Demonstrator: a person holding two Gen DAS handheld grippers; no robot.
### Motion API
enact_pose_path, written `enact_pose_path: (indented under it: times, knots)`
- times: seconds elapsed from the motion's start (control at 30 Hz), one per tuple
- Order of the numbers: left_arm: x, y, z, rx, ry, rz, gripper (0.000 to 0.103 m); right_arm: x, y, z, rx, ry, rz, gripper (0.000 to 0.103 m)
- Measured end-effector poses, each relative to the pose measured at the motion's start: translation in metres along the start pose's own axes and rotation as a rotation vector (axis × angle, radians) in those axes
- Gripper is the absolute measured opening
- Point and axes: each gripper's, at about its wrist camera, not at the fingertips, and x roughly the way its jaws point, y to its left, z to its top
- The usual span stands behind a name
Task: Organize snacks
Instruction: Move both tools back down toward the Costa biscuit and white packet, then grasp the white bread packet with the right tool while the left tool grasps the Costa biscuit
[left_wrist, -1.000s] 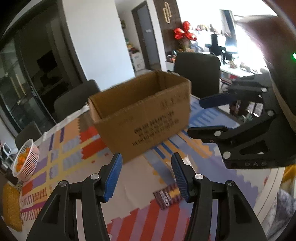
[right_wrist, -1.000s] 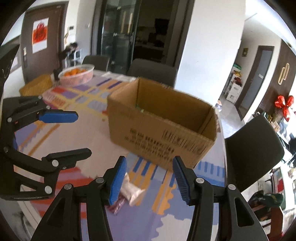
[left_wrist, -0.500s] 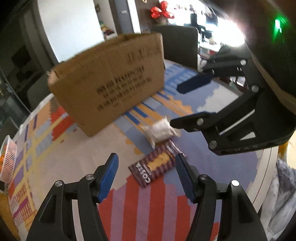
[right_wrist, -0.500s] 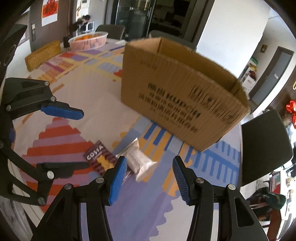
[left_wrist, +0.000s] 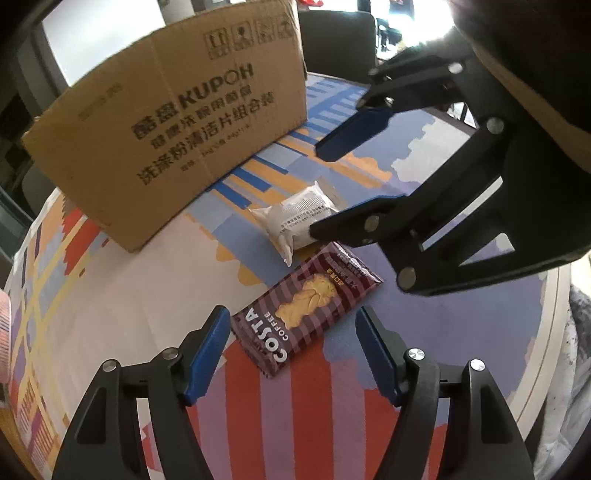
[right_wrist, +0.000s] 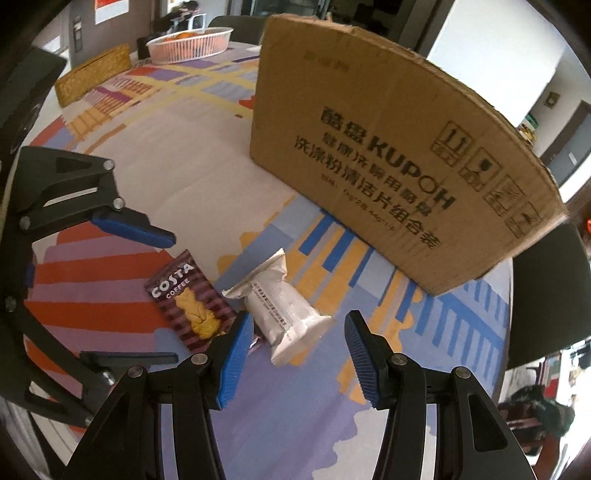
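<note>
A maroon Costa biscuit packet (left_wrist: 306, 310) (right_wrist: 192, 299) lies flat on the colourful tablecloth. A white sealed snack packet (left_wrist: 299, 218) (right_wrist: 284, 310) lies touching its far end. My left gripper (left_wrist: 291, 332) (right_wrist: 170, 295) hovers just over the Costa packet. Its jaws are opening, straddle the packet's near end and do not press on it. My right gripper (right_wrist: 299, 328) (left_wrist: 317, 192) is open around the white packet, pads apart from it. Behind both stands an open-topped cardboard box (left_wrist: 177, 110) (right_wrist: 388, 155); its inside is hidden.
The round table's rim (left_wrist: 546, 332) curves close on the right. A dark chair (right_wrist: 546, 295) stands beyond the box. At the far side stand a pink basket of oranges (right_wrist: 188, 44) and a yellow woven item (right_wrist: 92, 74).
Both grippers have dropped and tilted down towards the table, so the two packets now lie between their fingers. The left jaws stand wider than before; the right jaws look the same.
</note>
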Motion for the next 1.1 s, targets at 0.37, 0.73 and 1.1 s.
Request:
enact_pose_path:
  times: [0.37,0.73,1.1]
  knots:
    - [0.015,0.01,0.004,-0.047,0.002,-0.053,0.073,0.027,-0.005,0.013,0.008,0.041,0.076,0.053]
    - [0.025,0.023,0.016,-0.099,-0.007,-0.081,0.069,0.047,-0.034,0.013,0.151,0.066,0.098,0.037]
    - [0.02,0.011,0.017,-0.13,-0.026,-0.072,0.04,0.025,-0.051,-0.023,0.27,0.042,0.018,0.034]
